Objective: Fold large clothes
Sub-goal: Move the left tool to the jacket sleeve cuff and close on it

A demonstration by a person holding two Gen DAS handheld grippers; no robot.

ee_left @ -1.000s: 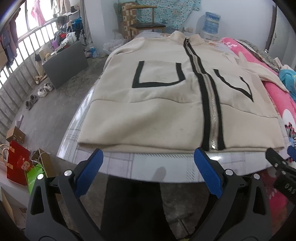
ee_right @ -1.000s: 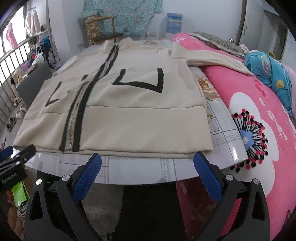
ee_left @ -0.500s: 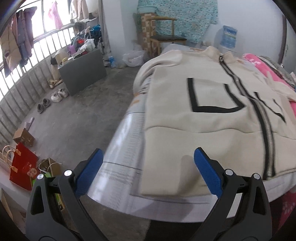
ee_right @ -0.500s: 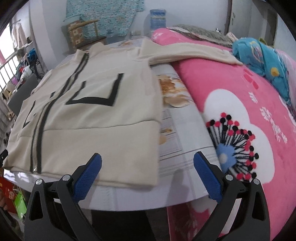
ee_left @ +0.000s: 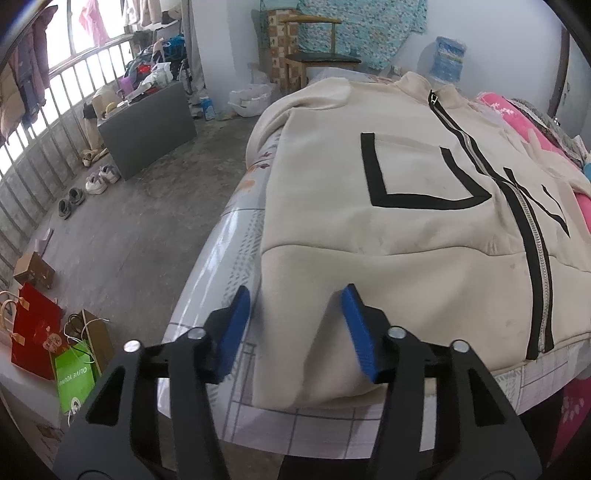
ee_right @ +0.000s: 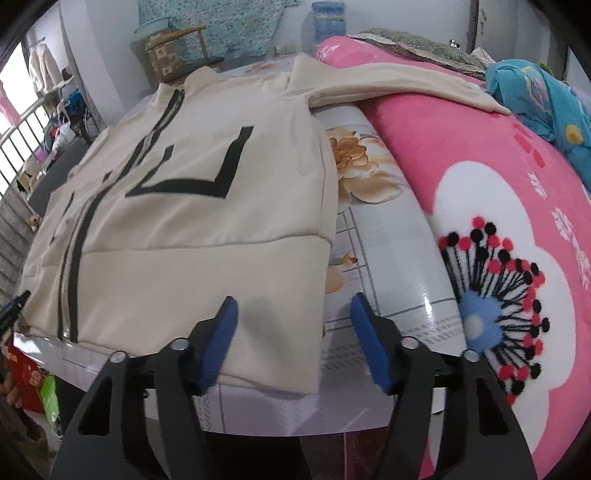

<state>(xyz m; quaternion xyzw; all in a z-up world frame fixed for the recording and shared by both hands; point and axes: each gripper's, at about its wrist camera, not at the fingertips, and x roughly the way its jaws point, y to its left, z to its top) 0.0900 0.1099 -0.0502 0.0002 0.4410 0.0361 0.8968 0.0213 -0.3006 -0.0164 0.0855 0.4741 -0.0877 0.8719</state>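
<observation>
Nearest the left wrist camera, the left gripper point(ee_left: 295, 325) stands with its 2 blue-padded fingers point(ee_left: 236, 328) parted about halfway, straddling the near left hem corner of the cream fleece zip-up jacket point(ee_left: 424, 221); the cloth lies between the pads, but they have not closed on it, so nothing is held. The right gripper point(ee_right: 293, 328) mirrors this at the other hem corner point(ee_right: 280, 354), its fingers equally parted, 1 pad over the fleece and the other over the bare glossy table point(ee_right: 388, 258) with its grey check and printed orange flowers. Judging by that symmetry, both grippers are lined up to pinch the 2 bottom corners together, so the hem can be lifted evenly and carried toward the collar without skewing the fold. The jacket lies front up and flat, zipped along its black-edged zipper point(ee_left: 532, 236), with black angular pocket trims on either side, hem at the near table edge and collar point(ee_left: 424, 85) at the far end. Its right sleeve point(ee_right: 406, 81) trails off the table onto the pink flowered blanket point(ee_right: 498, 192) alongside, and will probably need tucking in for a tidy fold. Farther back stand a wooden chair point(ee_left: 314, 44) and a wall hanging of patterned blue cloth point(ee_left: 362, 26).
</observation>
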